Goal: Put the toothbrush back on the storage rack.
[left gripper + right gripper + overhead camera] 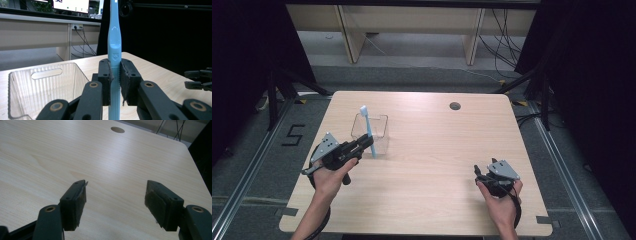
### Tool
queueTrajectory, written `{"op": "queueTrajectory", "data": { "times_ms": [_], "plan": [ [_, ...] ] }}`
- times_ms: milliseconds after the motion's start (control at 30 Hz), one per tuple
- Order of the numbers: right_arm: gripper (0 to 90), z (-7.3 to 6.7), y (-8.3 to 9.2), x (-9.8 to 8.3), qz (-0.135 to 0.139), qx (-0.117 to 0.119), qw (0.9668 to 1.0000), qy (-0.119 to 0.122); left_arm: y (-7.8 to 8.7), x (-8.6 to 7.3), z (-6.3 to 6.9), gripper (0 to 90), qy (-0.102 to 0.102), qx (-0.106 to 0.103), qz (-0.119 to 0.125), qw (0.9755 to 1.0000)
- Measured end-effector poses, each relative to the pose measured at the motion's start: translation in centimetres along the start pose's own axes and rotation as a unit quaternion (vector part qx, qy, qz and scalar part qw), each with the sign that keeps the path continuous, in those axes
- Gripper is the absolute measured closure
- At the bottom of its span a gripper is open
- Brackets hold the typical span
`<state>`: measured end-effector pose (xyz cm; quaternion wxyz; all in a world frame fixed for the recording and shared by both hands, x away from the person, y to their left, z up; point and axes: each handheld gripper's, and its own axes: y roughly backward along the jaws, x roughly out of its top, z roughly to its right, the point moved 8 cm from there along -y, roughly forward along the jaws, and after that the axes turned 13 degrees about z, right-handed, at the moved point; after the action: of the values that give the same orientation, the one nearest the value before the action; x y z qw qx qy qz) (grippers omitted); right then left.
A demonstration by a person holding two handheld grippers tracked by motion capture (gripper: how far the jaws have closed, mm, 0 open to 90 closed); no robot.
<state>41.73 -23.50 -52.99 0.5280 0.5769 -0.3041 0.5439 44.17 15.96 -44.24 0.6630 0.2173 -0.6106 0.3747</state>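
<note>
now | left hand-held gripper (115, 82) pinching upright toothbrush (114, 47) | right hand-held gripper (116, 203) spread

Left gripper (371, 142) clamped, right gripper (116, 203) agape.

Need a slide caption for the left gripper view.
Left gripper clamps a blue toothbrush upright beside a clear plastic bin.

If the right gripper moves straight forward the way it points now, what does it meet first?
Probably only the light wooden table: the right gripper, jaws open and empty, points low across bare wood towards the round cable hole. Nothing else stands in that line, though depth is uncertain.
</note>
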Motion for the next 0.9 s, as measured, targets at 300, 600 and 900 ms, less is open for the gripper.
{"op": "queueTrajectory", "data": {
  "times_ms": [300, 600, 900],
  "plan": [
    [34.6, 0.5, 0.1, 0.0, 0.003, -0.004, 1.0, 0.005, -0.8, 0.5, -0.2, 78.6, -0.011, -0.004, 0.009, 0.9999],
    [34.8, 0.4, 0.0, 0.1, 0.003, -0.005, 1.0, 0.004, -1.3, 1.2, -0.5, 78.6, -0.021, -0.005, 0.017, 0.9996],
    [34.8, 0.5, 0.0, 0.0, 0.004, -0.006, 1.0, 0.006, -1.9, 1.7, -0.7, 78.6, -0.032, -0.01, 0.036, 0.9988]
  ]
}}
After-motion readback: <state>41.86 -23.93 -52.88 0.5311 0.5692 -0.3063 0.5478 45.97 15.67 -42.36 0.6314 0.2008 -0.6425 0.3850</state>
